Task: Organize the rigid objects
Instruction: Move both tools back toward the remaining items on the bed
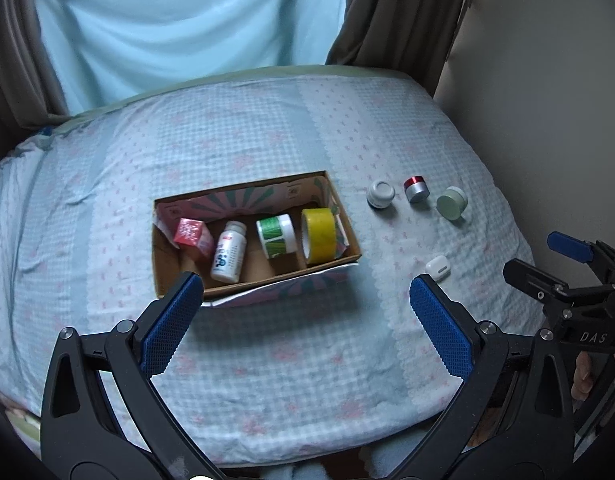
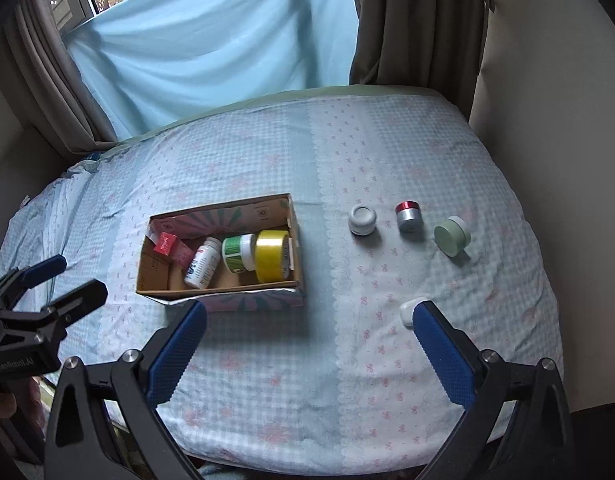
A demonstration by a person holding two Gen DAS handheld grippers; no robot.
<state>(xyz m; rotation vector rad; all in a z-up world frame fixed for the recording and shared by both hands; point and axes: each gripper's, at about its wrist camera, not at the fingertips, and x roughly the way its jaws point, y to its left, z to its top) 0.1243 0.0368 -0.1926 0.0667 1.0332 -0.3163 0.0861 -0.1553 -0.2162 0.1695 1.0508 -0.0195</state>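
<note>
A cardboard box (image 1: 179,276) (image 2: 155,276) on the bed holds a red carton (image 1: 192,233), a white bottle (image 1: 228,251), a green-labelled jar (image 1: 276,235) and a yellow tape roll (image 1: 318,235). To its right lie a white jar (image 1: 380,194) (image 2: 362,220), a red-lidded silver jar (image 1: 416,189) (image 2: 408,216), a pale green jar (image 1: 451,203) (image 2: 451,236) and a white earbud case (image 1: 436,266) (image 2: 407,312). My left gripper (image 1: 303,292) is open and empty above the box's near edge. My right gripper (image 2: 309,316) is open and empty, its right finger beside the earbud case.
The bed (image 1: 267,360) has a light blue checked cover. Behind it hang a blue sheet (image 2: 211,40) and grey-brown curtains (image 2: 411,20). A plain wall (image 1: 547,80) runs along the bed's right side.
</note>
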